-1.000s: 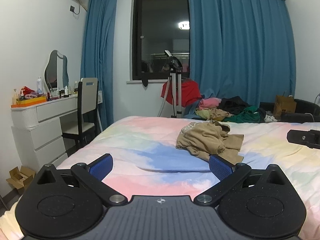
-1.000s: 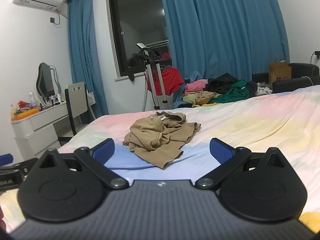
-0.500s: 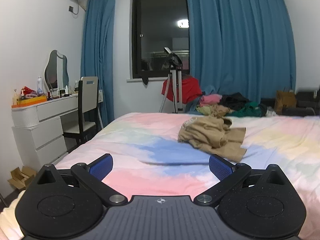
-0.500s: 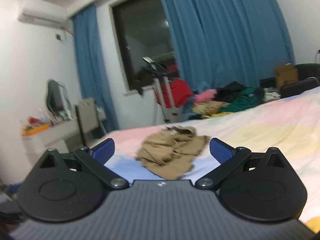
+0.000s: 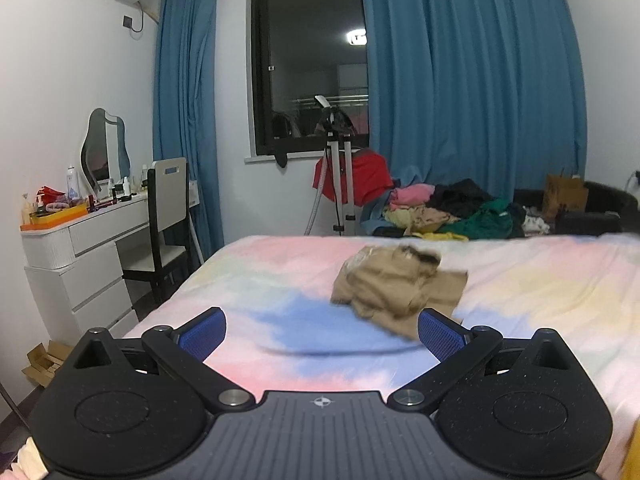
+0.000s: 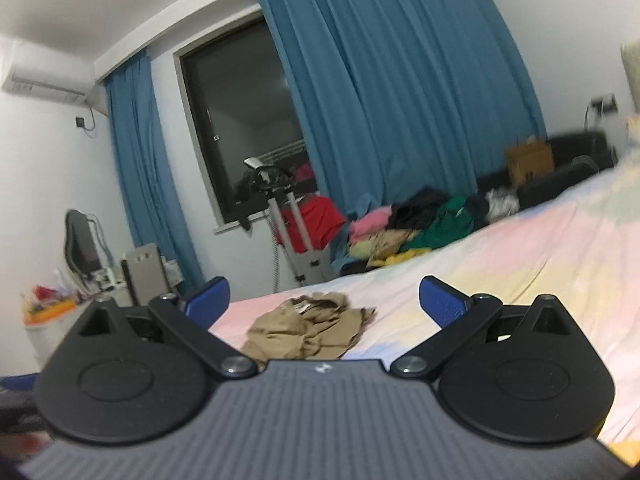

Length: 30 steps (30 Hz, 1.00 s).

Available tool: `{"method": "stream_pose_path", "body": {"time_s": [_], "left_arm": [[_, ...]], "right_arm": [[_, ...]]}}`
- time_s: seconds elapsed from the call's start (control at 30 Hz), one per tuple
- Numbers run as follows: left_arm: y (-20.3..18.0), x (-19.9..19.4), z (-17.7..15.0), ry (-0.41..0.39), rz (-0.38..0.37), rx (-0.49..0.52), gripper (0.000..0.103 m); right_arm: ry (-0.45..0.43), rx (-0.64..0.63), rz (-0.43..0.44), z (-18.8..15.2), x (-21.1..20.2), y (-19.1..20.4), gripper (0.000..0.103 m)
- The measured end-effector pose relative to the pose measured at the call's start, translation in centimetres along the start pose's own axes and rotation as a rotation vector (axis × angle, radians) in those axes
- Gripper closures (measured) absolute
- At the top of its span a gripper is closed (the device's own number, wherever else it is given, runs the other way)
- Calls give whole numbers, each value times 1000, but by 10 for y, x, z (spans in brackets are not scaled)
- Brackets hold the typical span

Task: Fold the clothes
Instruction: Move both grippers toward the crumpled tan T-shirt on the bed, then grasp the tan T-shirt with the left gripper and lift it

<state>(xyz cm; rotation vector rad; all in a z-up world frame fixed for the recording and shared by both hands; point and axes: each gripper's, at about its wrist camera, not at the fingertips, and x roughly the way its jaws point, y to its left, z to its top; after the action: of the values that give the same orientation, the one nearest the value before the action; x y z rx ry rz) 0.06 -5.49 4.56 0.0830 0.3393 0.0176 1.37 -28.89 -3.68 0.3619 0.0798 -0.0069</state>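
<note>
Dim indoor light, motion-blurred fisheye

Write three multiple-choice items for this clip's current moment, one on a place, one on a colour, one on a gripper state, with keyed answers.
1. Where does the crumpled garment lie?
A. on the dressing table
B. on the bed cover
C. on the chair seat

2. What colour is that garment?
A. tan
B. red
C. green

3. How do the two grippers stand?
A. both shut on cloth
B. left shut, right open
C. both open and empty

Answers:
1 B: the crumpled garment sits on the pastel bed cover, apart from the clothes pile beyond the bed.
2 A: it reads tan in both wrist views.
3 C: the left gripper and the right gripper each show blue pads spread wide with nothing between them.
</note>
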Motion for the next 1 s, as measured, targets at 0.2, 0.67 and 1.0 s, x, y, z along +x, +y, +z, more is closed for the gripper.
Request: {"method": "stream_pose_path", "body": {"time_s": [0.2,0.67,1.0], "left_arm": [[-13,41,44,58,-16,-26,0],[-80,276,2,120,-170,145,13],[-136,403,-29,49,-148,331,61]], "right_arm": [[50,168,-6,44,9,1,0],[253,196,-58,-38,131,-46,0],[241,130,-133,-82,198,-68,0]]}}
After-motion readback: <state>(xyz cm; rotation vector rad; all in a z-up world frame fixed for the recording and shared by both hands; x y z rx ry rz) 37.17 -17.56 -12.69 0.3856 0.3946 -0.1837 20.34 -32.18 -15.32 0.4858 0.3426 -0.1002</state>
